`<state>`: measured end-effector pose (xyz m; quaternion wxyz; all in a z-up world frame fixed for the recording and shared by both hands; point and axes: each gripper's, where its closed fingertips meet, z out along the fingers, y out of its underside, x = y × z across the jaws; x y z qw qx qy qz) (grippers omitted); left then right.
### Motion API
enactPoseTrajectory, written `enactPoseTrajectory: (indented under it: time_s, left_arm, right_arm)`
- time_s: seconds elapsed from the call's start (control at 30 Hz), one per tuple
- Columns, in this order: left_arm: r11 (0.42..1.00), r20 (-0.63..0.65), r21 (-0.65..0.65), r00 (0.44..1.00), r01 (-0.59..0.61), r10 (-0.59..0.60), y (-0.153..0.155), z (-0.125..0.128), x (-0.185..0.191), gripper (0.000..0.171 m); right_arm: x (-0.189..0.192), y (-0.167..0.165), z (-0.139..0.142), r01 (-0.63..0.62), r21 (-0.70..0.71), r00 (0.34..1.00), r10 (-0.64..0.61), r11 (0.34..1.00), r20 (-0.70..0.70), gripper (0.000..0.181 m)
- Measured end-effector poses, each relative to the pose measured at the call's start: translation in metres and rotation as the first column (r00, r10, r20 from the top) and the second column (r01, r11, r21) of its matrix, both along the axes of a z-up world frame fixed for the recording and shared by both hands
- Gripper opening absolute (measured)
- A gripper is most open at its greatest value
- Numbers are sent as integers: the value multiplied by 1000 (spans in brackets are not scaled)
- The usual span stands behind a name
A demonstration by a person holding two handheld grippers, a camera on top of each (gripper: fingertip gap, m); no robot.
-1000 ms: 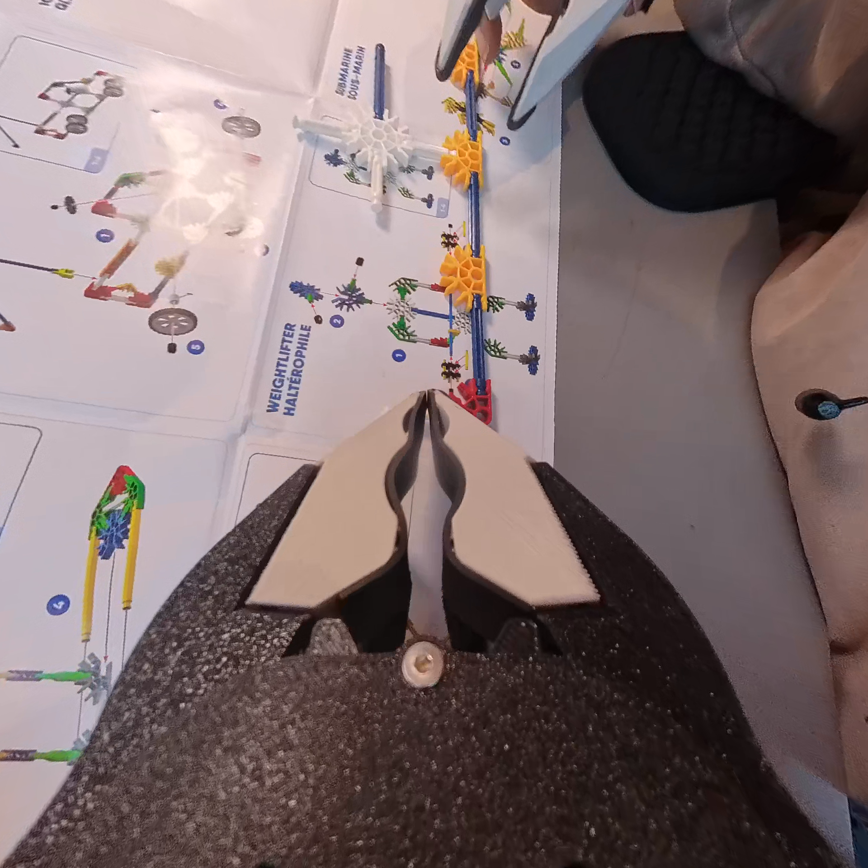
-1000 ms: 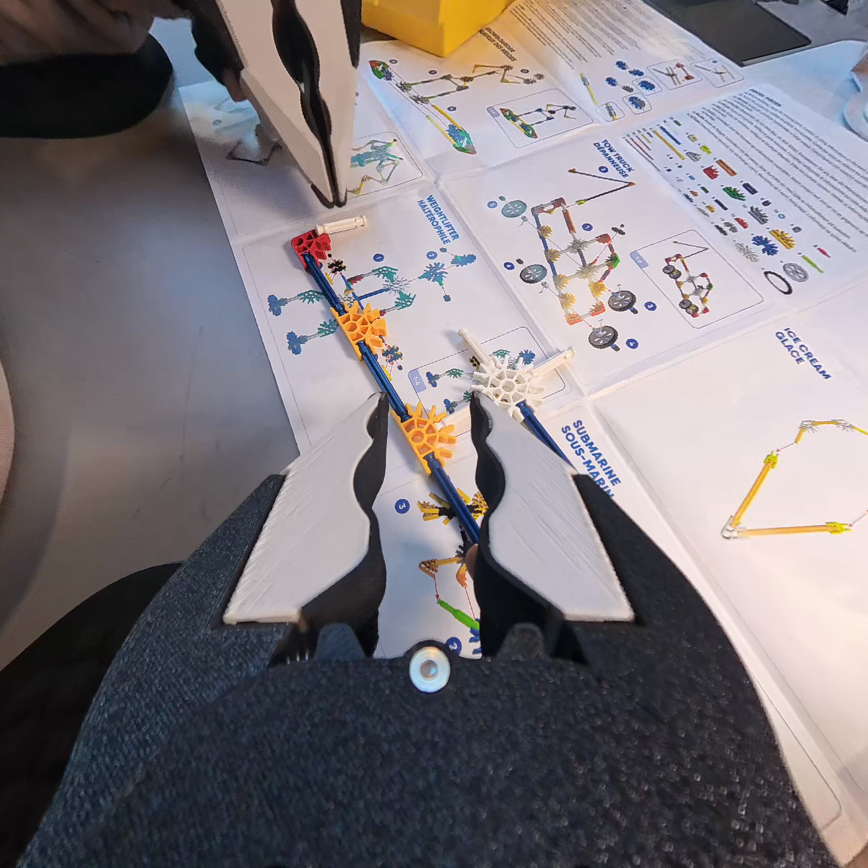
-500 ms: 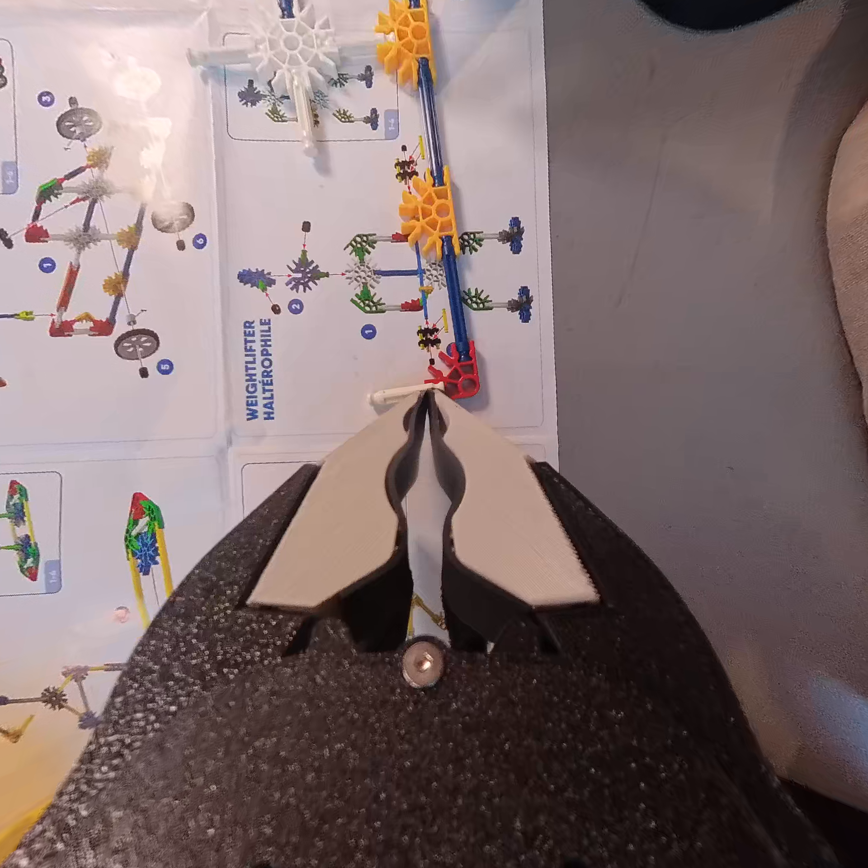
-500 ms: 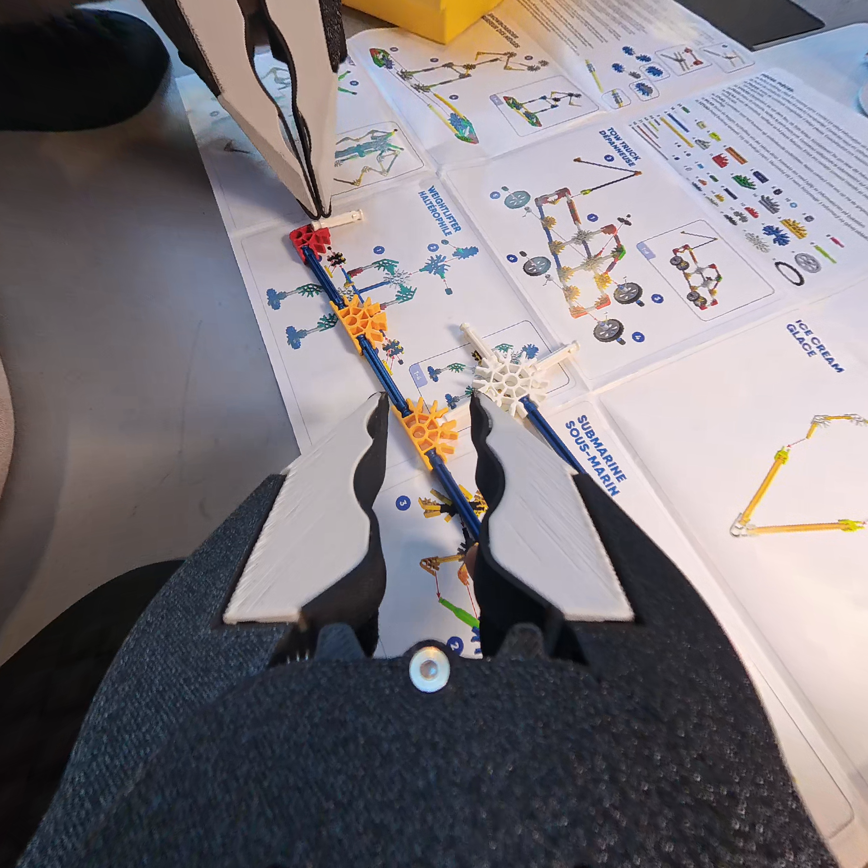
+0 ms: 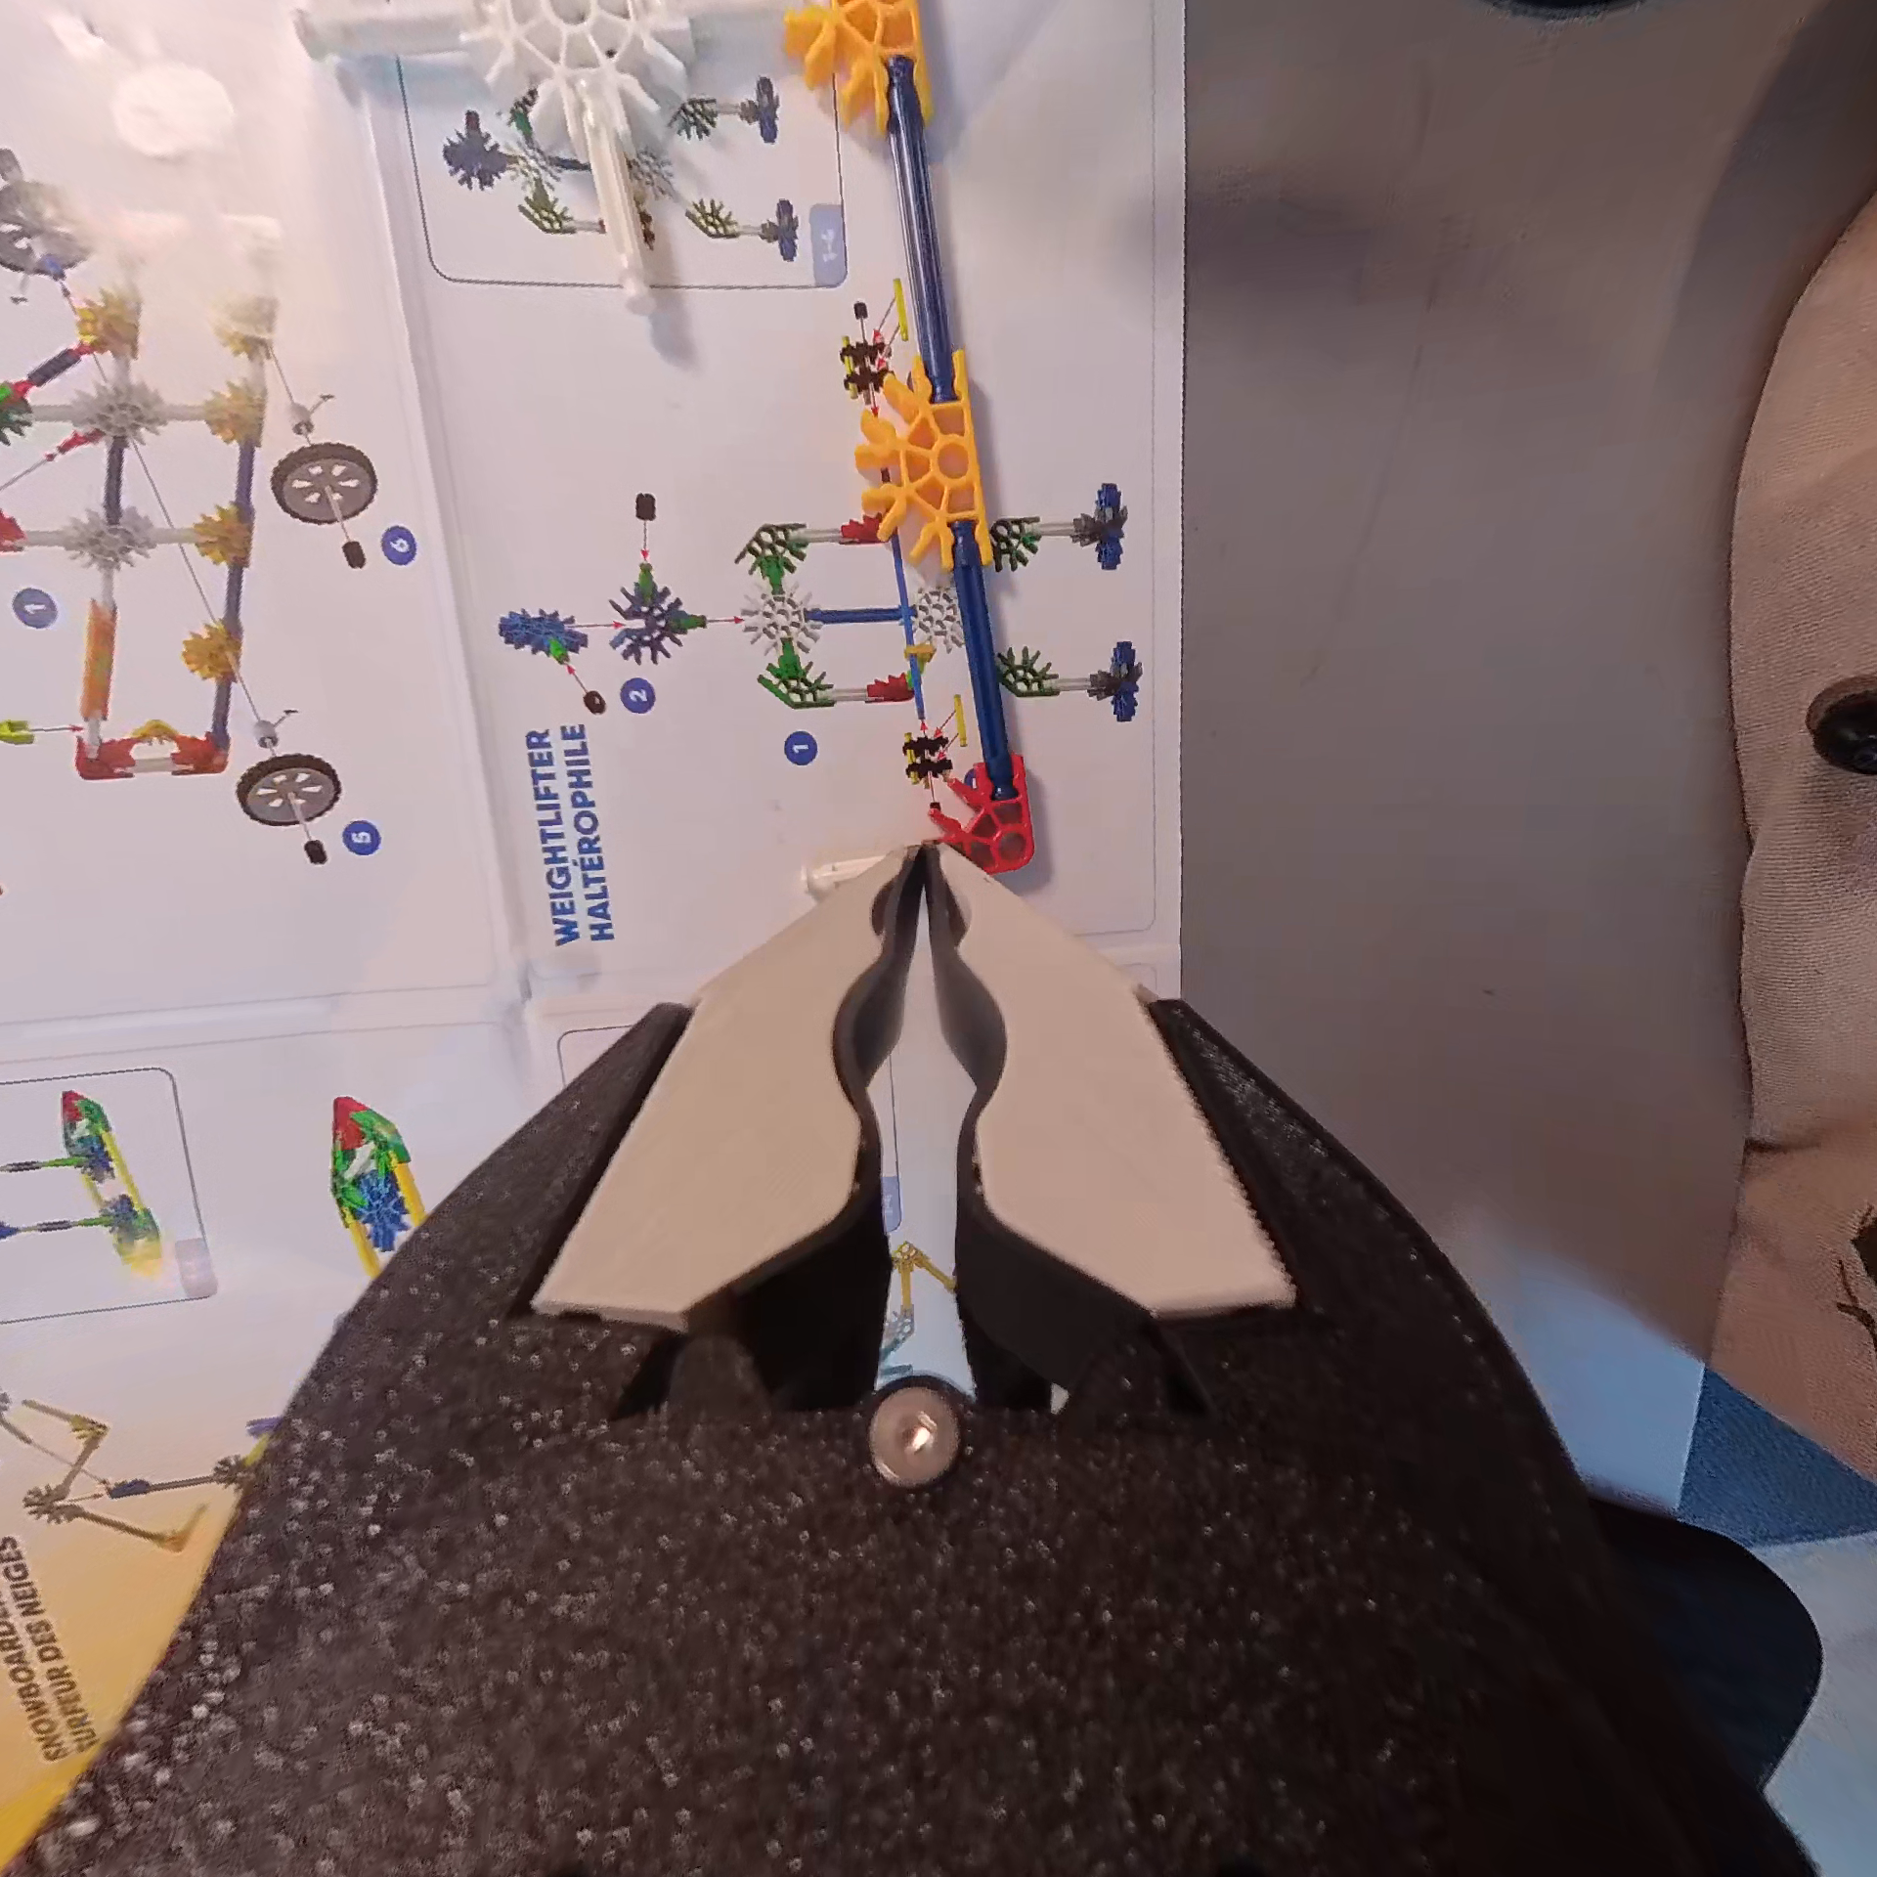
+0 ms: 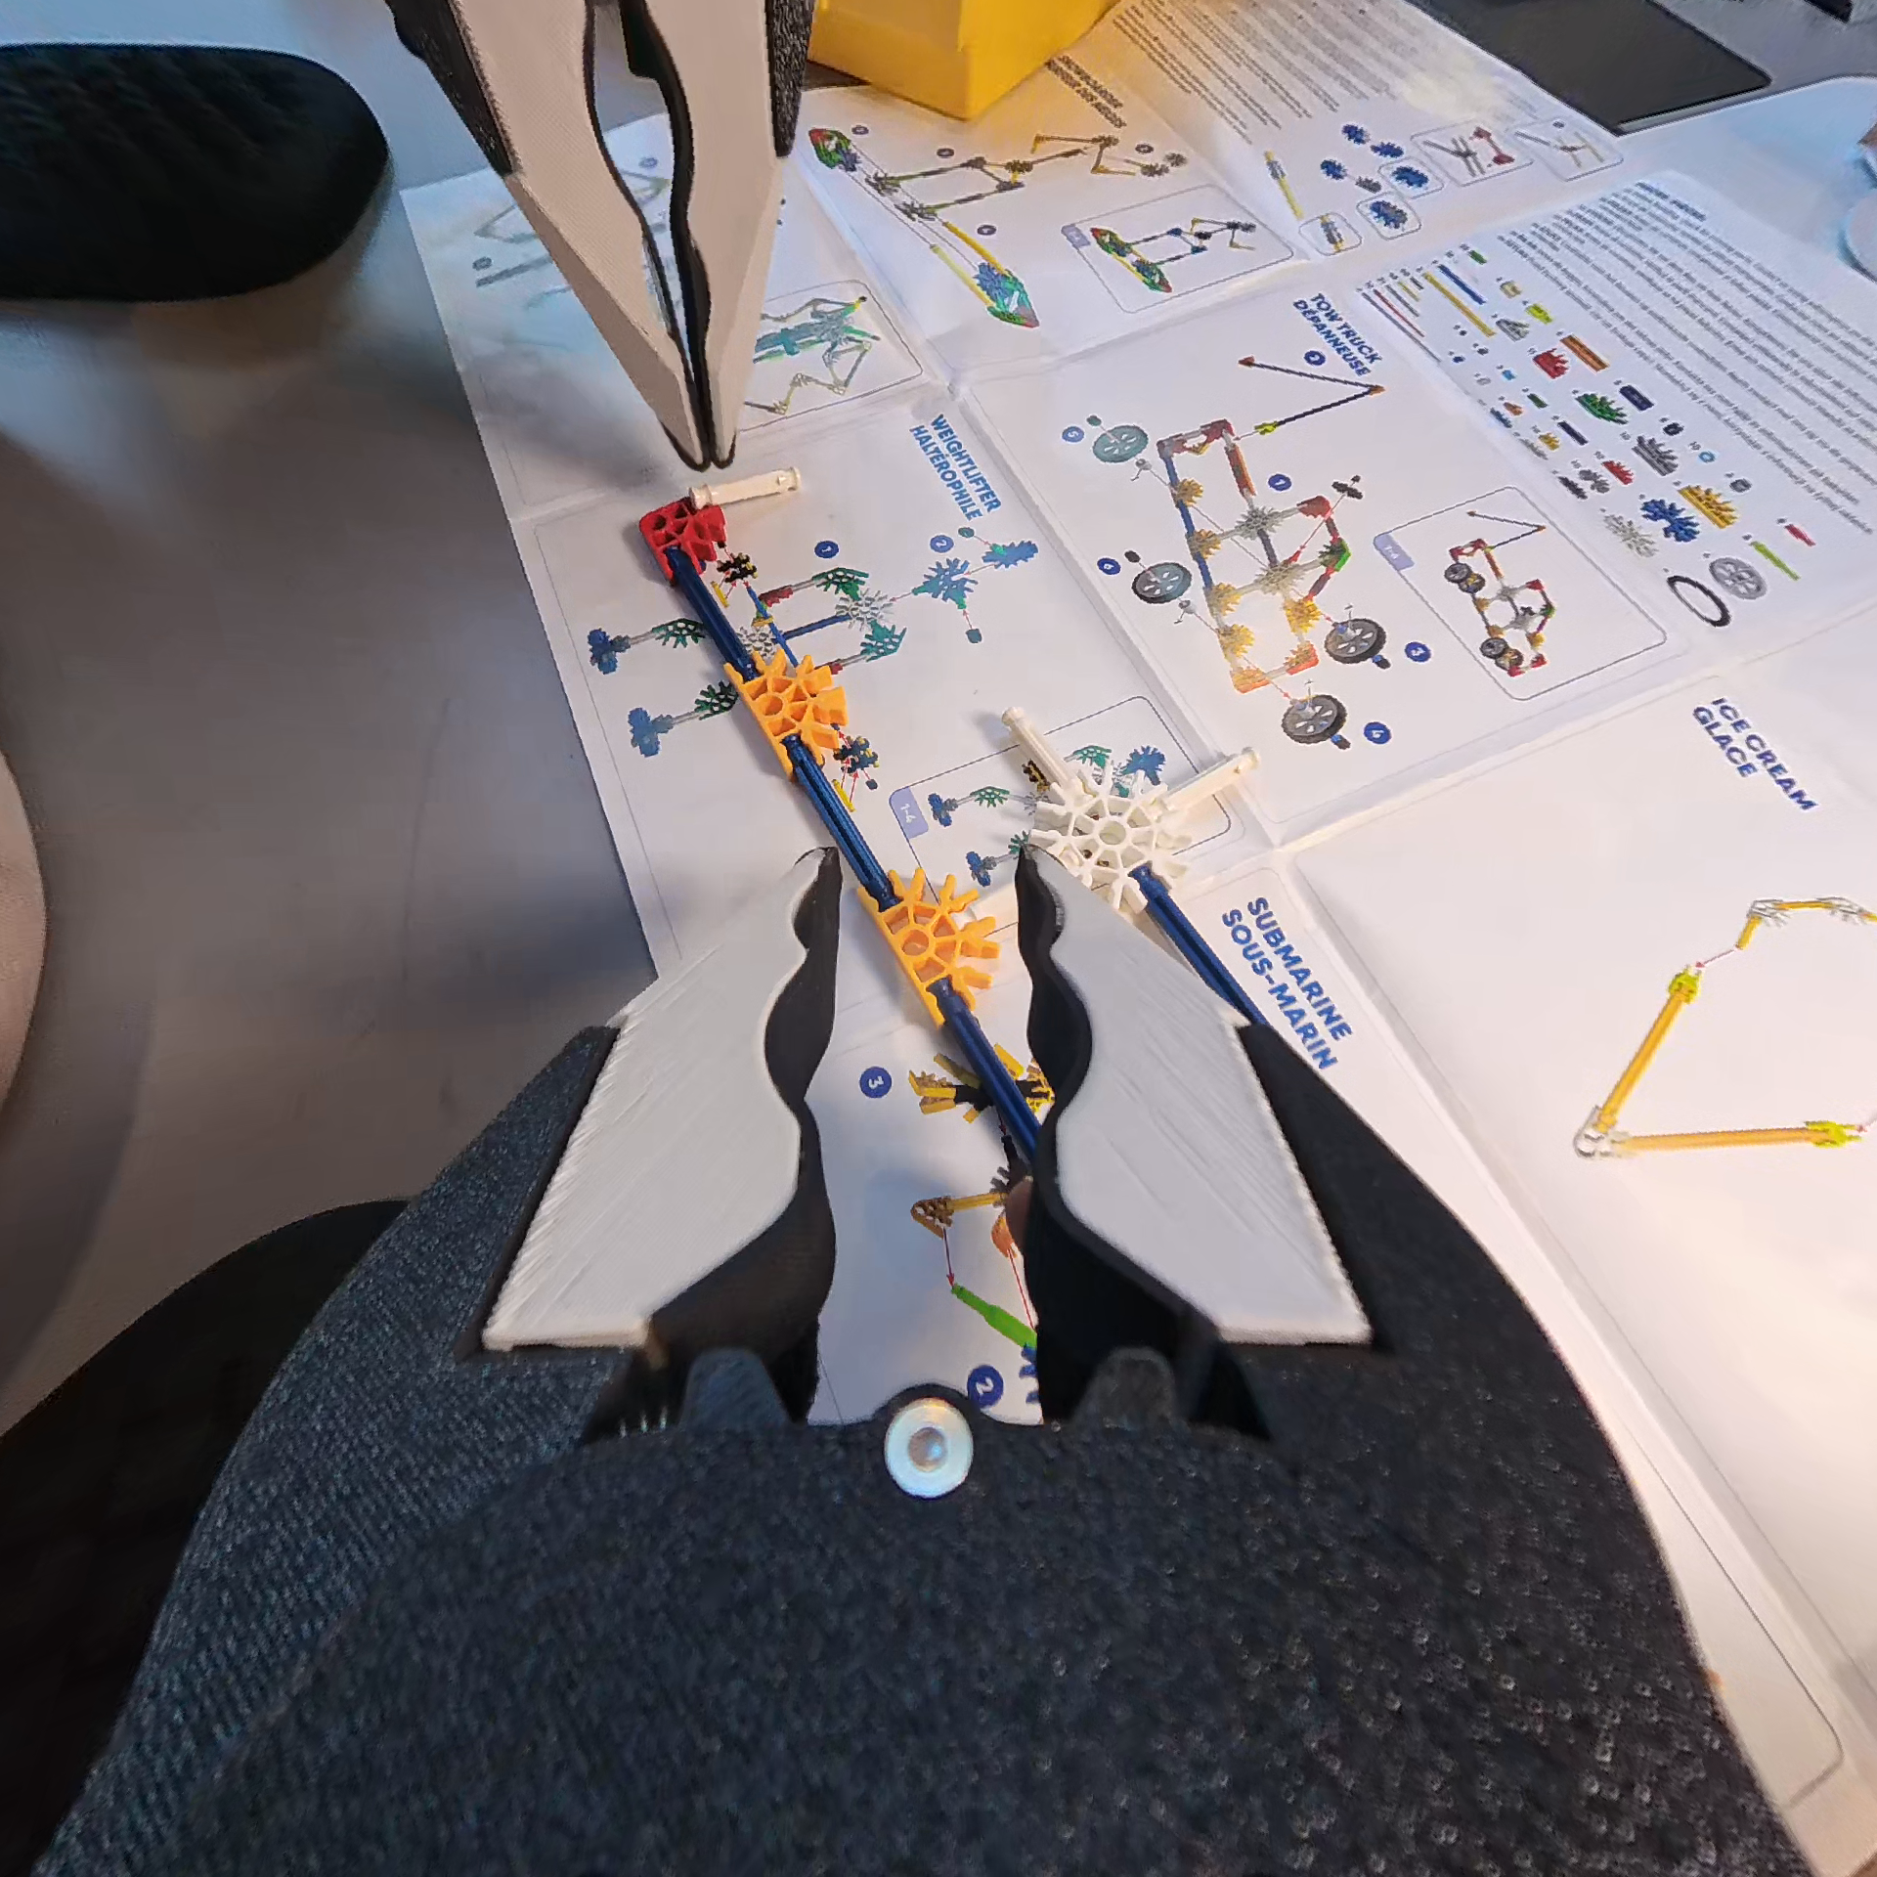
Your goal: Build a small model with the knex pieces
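A chain of blue rods [image 6: 828, 813] with two orange connectors [image 6: 934, 940] and a red corner connector [image 6: 683, 530] lies on a paper instruction sheet [image 6: 1473, 914]. My right gripper [image 6: 924, 868] is open and straddles the nearer orange connector. A white snowflake connector [image 6: 1107, 833] with white rods lies just right of it. My left gripper [image 5: 922, 855] is shut and empty. Its tips are just above a short white rod [image 5: 841, 871] beside the red connector [image 5: 990, 823]. It also shows from the front in the right wrist view [image 6: 711, 457], over the white rod [image 6: 747, 488].
A yellow box [image 6: 965, 51] stands on the far edge of the sheet. A black padded object [image 6: 173, 163] lies on the grey table [image 6: 254, 762] at the far left. Beige fabric [image 5: 1808, 813] borders the table in the left wrist view. The grippers' ends are close to 15 cm from one another.
My left gripper has come down and closer to the red connector and the short white rod, staying shut. My right gripper has stayed open around the orange connector.
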<state>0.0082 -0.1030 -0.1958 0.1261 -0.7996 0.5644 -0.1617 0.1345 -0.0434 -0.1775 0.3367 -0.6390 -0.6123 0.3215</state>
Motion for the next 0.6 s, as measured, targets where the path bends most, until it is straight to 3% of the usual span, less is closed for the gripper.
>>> enactPoseTrajectory:
  time_s: [0.3, 0.6]
  left_arm:
    - [1000, -26, -24, 1000, -5, 4, -5, -8, 0, 0]
    - [999, -168, -5, 985, -33, 31, -4, -10, 0, 0]
  right_arm:
    - [1, 0, -1, -5, -2, 1000, 5, 1000, -1, 34]
    - [0, -1, -3, -6, -2, 1000, 6, 1000, 7, 34]
